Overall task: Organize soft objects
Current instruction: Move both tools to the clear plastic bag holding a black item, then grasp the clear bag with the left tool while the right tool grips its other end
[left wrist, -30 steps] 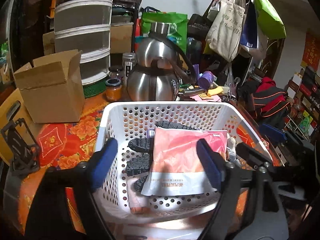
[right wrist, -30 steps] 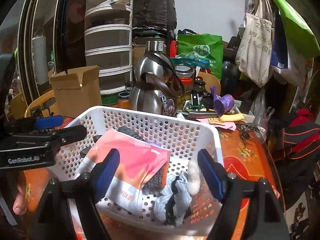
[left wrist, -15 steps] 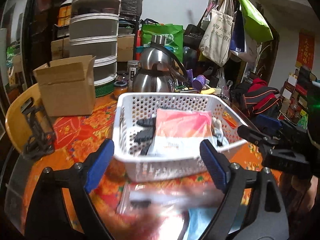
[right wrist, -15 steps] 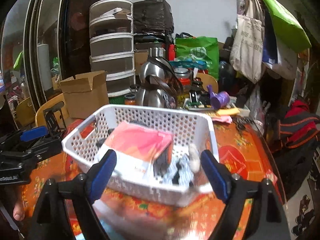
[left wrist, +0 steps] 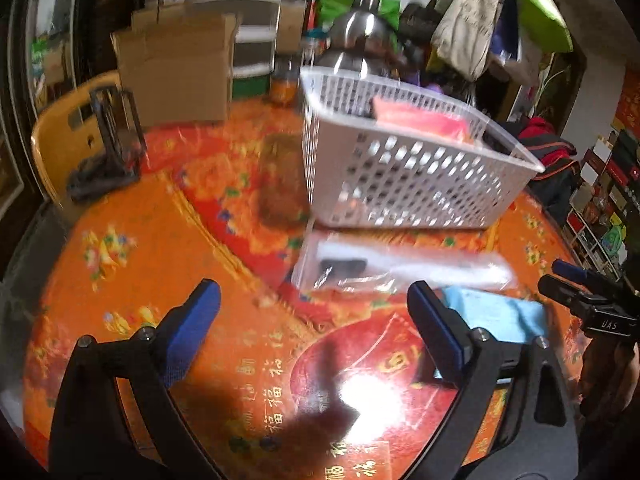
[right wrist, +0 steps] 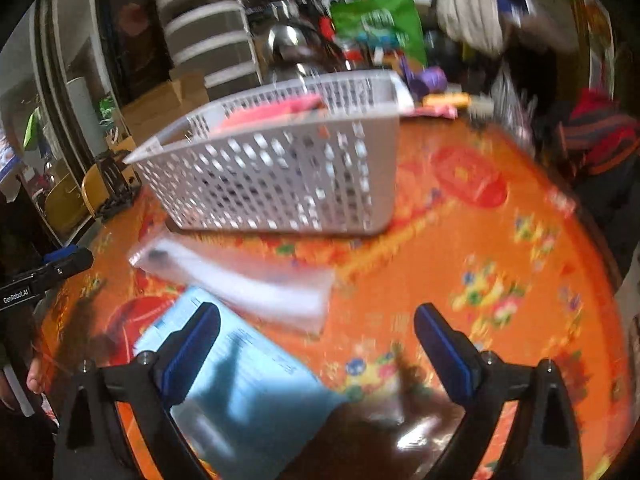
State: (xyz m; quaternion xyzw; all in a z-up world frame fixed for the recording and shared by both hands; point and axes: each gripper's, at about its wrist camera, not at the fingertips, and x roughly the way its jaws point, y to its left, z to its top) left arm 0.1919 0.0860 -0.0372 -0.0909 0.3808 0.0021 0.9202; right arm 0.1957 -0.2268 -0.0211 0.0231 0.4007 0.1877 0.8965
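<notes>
Blue-padded, your left gripper (left wrist: 312, 316) and right gripper (right wrist: 316, 336) have just been opening, empty, over the worktop (left wrist: 168, 264): one basket (left wrist: 400, 176), one clear bag (left wrist: 380, 268), one blue packet (right wrist: 248, 392).

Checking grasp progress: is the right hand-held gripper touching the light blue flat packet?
Cannot tell. In the right wrist view, the right hand-held gripper stands open over the light blue flat packet; blur hides any contact.

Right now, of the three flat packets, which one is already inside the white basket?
The pink packet: it sits in the white basket, while the clear plastic packet and the light blue packet lie on the table in front.
</notes>
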